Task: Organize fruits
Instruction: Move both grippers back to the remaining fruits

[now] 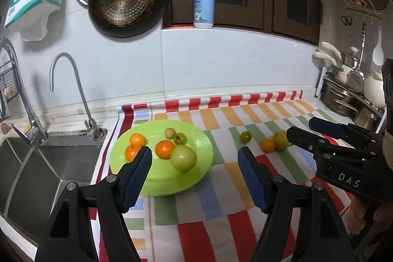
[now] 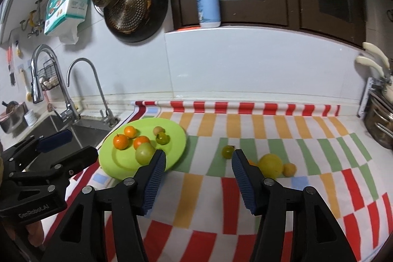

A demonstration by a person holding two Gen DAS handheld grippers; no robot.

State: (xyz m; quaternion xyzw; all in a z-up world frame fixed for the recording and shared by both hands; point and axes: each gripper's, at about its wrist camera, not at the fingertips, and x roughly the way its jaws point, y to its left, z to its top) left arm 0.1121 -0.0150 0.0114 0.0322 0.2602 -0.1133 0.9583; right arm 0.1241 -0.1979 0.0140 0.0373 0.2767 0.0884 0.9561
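Note:
A lime green plate [image 1: 172, 181] [image 2: 122, 161] lies at the left end of the checked cloth, beside the sink. It holds three oranges [image 1: 164, 149], a green apple [image 1: 183, 158] [image 2: 145, 152] and two small fruits [image 1: 180, 138]. Loose on the cloth to the right lie a small green fruit [image 1: 245, 136] [image 2: 227, 151], an orange [image 1: 267, 145], a yellow-green fruit [image 1: 282, 139] [image 2: 271, 165] and a small tan fruit [image 2: 289, 169]. My left gripper [image 1: 195, 151] [image 2: 83, 145] hovers open before the plate, empty. My right gripper [image 2: 199, 154] [image 1: 304, 130] is open and empty, short of the loose fruits.
A steel sink [image 1: 49, 163] with two taps [image 1: 66, 80] borders the plate on the left. Pots and utensils [image 1: 343, 100] crowd the counter's right end. A pump bottle [image 1: 203, 1] stands on the sill above, and pans [image 1: 127, 4] hang on the tiled wall.

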